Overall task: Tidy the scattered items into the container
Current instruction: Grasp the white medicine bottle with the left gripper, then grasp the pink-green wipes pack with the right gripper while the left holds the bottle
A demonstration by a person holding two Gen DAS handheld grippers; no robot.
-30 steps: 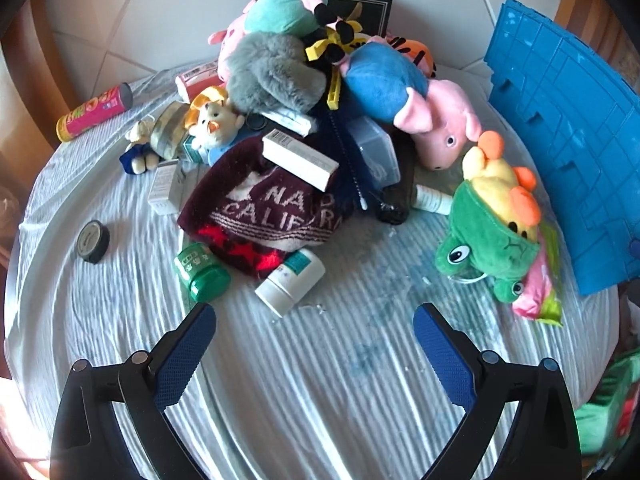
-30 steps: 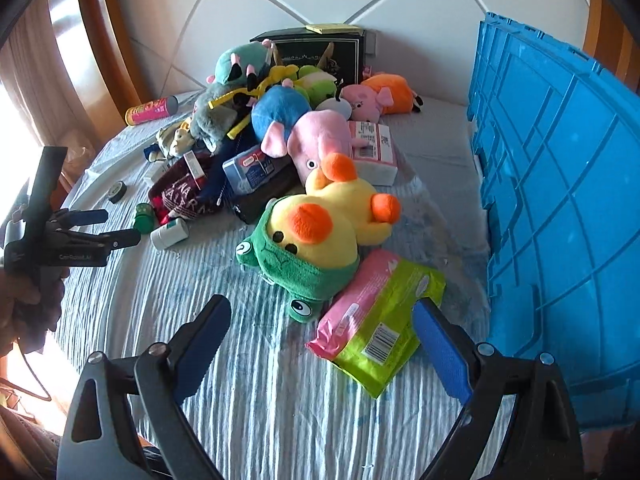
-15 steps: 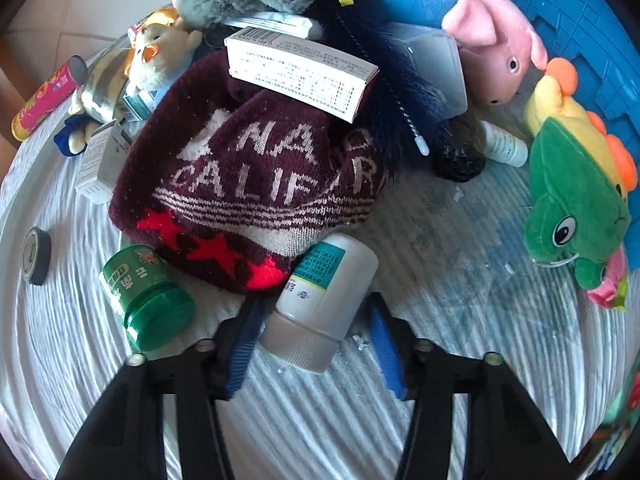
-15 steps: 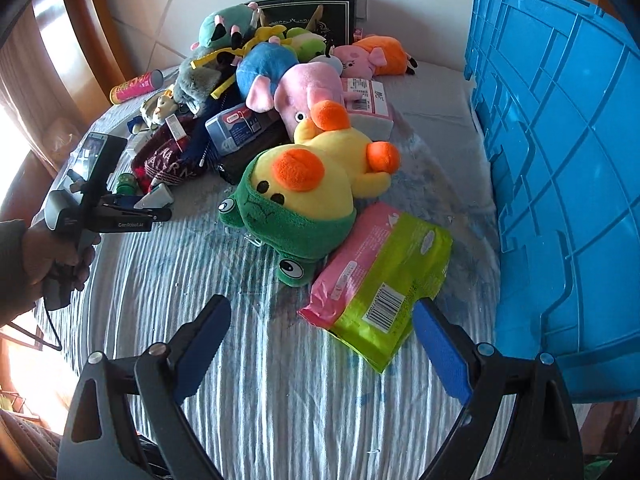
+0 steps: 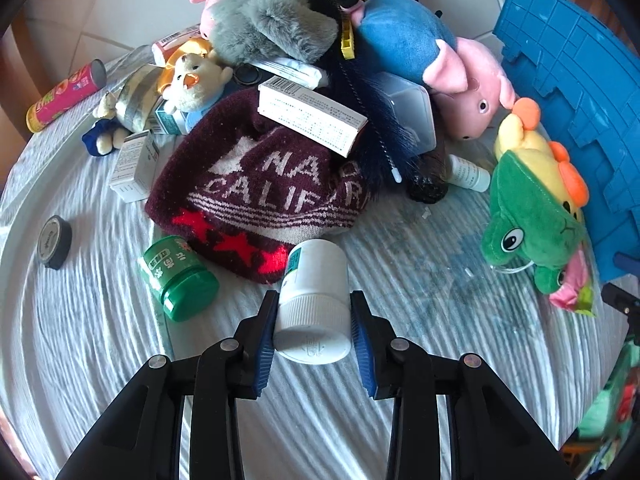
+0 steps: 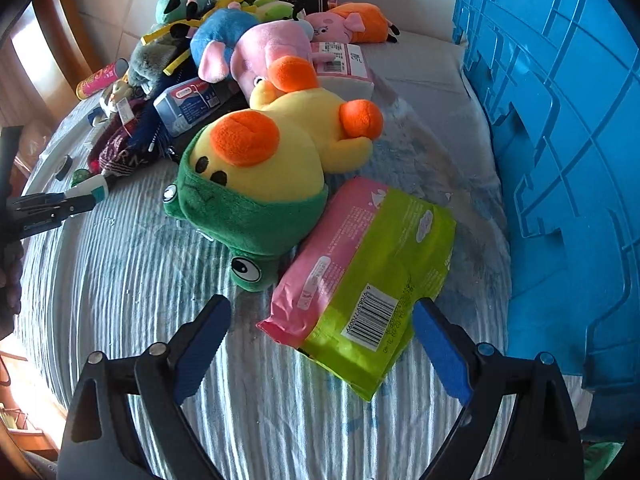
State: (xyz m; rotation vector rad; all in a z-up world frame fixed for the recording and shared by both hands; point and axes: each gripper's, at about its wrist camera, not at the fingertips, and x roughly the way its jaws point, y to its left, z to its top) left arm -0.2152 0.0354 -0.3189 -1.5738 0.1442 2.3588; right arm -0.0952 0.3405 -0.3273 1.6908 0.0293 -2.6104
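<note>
At six o'clock, my left gripper (image 5: 313, 330) is pinching the white bottle (image 5: 314, 298). My right gripper (image 6: 320, 346) is gaping wide by the wipes pack (image 6: 360, 280).

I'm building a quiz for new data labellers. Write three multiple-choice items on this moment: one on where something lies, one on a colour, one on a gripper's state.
1. Where does the pink and green packet lie?
A. inside the blue crate
B. on the cloth between the duck plush and the blue crate
C. on top of the knit hat

2. What colour is the cap of the small jar beside the knit hat?
A. green
B. red
C. yellow

3. What is the left gripper doing?
A. open over bare cloth
B. shut on a plush toy
C. shut on the white bottle

Key: 1 B, it rests on the cloth with the duck plush on one side and the blue crate on the other. 2 A, the jar and its cap are green. 3 C, both pads press the white bottle at its ribbed cap.
</note>
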